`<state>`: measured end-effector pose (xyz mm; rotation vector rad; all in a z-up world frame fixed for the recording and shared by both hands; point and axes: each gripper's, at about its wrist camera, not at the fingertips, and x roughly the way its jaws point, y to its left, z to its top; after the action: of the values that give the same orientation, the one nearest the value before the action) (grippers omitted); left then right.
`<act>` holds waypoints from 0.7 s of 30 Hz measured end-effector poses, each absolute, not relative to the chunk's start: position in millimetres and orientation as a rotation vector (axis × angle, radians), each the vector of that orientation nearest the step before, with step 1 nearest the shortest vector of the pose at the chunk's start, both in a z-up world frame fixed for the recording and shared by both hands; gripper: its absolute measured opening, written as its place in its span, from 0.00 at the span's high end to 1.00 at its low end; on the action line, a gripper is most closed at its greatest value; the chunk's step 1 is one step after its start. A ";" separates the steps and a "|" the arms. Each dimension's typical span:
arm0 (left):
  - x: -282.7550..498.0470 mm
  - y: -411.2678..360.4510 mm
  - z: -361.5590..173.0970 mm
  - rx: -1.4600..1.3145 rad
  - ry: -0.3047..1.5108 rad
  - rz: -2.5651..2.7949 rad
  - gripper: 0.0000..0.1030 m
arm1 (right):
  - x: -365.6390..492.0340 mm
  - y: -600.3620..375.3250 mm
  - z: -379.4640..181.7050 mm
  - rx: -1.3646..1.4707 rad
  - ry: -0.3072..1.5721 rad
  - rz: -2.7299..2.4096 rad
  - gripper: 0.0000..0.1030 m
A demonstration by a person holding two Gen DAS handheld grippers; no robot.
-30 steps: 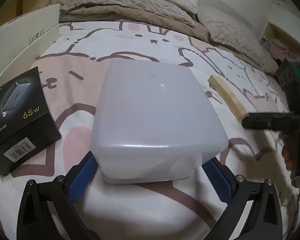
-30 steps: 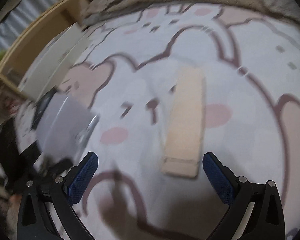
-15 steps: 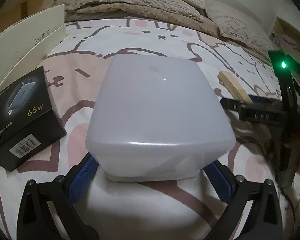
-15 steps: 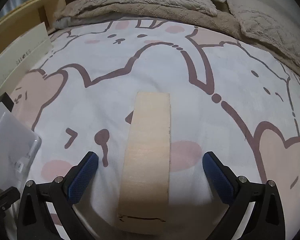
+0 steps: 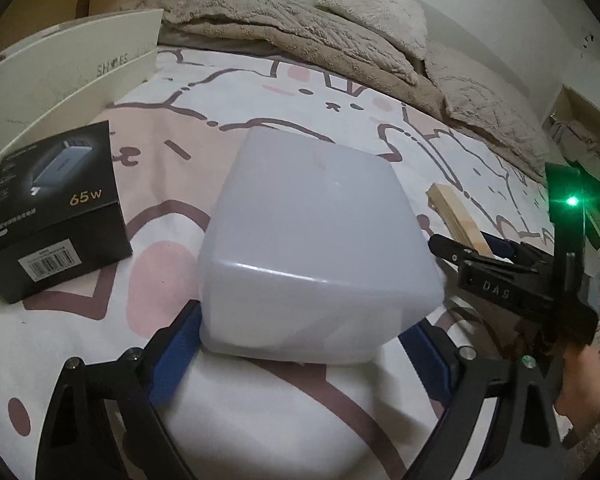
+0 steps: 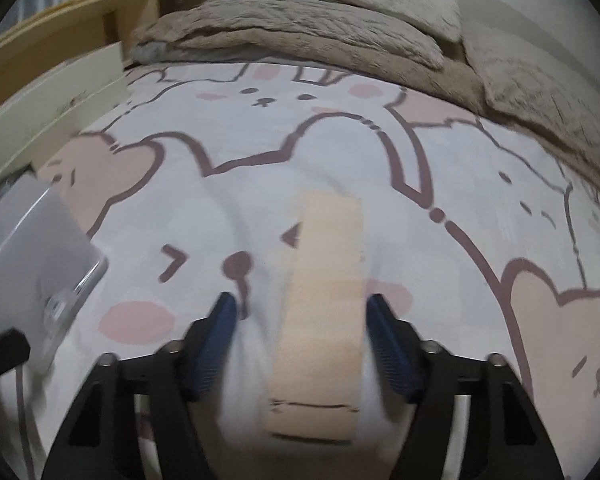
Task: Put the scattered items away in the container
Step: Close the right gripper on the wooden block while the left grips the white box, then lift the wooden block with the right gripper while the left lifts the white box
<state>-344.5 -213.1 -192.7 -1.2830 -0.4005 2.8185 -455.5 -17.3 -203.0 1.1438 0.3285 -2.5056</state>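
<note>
A frosted plastic box [image 5: 320,248] lies on the cartoon bedsheet between the blue pads of my left gripper [image 5: 300,340]. The jaws are closing, and the pads lie against the box's lower sides. The box also shows at the left edge of the right wrist view [image 6: 32,248]. A pale wooden block [image 6: 320,300] lies lengthwise between the pads of my right gripper [image 6: 300,312], whose jaws are closing. Its right pad is almost at the block and a gap remains at the left pad. In the left wrist view the block [image 5: 456,220] sticks out beyond the right gripper [image 5: 472,246].
A black charger carton marked 65W [image 5: 56,208] sits to the left of the frosted box. Behind it stands a white shoe box [image 5: 68,76]. A beige blanket and pillows [image 5: 300,40] are piled at the far end. A person's hand [image 5: 580,376] holds the right gripper.
My right gripper moved over the wooden block and its jaws narrowed around it. The left view rolled a little, with the box still between its pads.
</note>
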 end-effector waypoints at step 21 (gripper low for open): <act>-318.8 -190.5 -179.6 -1.158 -0.315 2.809 0.10 | -361.7 16.5 -195.1 1.170 0.252 -2.352 0.66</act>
<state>-318.8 -190.5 -179.6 -1.1580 -0.3148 2.8089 -361.7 16.5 -195.1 1.1703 0.2520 -2.3523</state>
